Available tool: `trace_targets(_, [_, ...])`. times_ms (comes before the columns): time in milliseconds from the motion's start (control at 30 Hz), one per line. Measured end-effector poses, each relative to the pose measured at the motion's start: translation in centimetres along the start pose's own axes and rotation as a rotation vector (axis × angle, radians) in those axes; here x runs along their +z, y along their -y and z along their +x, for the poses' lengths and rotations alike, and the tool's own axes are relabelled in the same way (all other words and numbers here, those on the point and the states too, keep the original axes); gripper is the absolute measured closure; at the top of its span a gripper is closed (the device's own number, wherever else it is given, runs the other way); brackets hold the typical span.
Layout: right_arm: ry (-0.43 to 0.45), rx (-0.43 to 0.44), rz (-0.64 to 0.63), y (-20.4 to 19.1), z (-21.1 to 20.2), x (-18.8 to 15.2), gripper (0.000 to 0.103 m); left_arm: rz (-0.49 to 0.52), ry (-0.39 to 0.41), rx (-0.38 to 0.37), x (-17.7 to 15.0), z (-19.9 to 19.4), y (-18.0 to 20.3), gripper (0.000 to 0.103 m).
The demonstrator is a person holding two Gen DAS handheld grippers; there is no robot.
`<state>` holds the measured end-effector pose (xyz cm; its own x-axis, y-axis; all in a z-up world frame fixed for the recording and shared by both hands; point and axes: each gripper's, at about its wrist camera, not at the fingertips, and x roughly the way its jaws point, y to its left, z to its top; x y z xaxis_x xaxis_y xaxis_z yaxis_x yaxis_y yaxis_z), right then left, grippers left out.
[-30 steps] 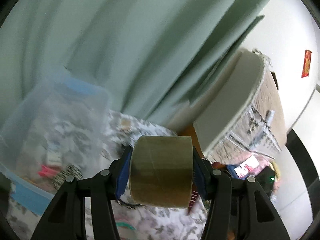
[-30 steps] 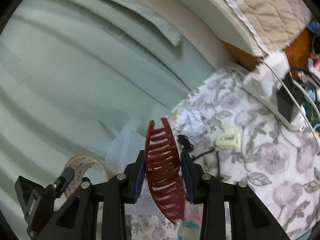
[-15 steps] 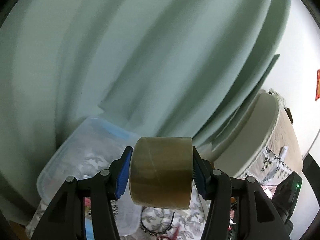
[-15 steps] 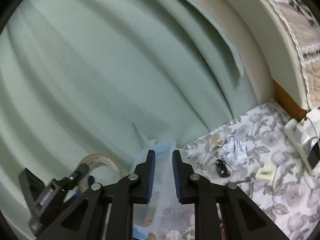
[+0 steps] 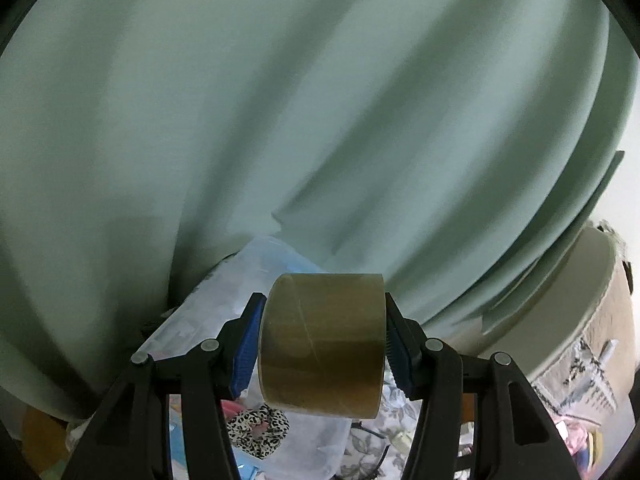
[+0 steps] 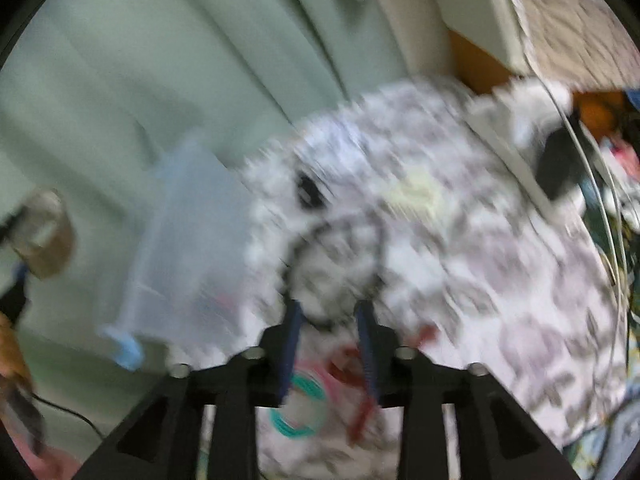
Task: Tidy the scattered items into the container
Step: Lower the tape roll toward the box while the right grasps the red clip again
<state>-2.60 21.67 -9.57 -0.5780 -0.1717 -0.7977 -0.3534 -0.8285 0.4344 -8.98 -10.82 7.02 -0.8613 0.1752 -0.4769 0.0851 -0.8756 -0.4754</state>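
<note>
While the left hand-held gripper is clamped on a roll of brown packing tape, with both blue pads pressed flat against the roll's sides, the clear plastic container can be seen just behind and below it, up against a pale green curtain. A leopard-print scrunchie is spotted inside the container, under the roll. The tape is held up in the air, not yet in the container.

The right wrist view is badly smeared, so not much can be made out for sure. The right hand-held gripper is seen with its jaws opening and nothing pinched between them. It's pointed down at the floral-cloth worktop. Right under the fingers a teal ring and a dark red hair clip are lying on the cloth. A small black item sits further back. The container shows up at left in that view, and the tape roll is caught at the far left edge.
</note>
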Motion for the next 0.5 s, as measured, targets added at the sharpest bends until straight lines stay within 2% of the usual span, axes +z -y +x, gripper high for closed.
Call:
trace_targets(100, [-0.058, -0.048, -0.024, 0.7, 1.1, -1.9, 0.051, 0.019, -0.005, 0.013, -0.8, -0.1, -0.1, 0.046])
trace_targets(267, [-0.141, -0.086, -0.056, 0.5, 3.0, -3.8, 0.033, 0.009, -0.039, -0.011, -2.0, -0.2, -1.1, 0.046])
trace_targets(500, [-0.182, -0.148, -0.077, -0.5, 6.1, -4.2, 0.027, 0.006, -0.038, -0.015, -2.4, -0.7, -1.5, 0.046])
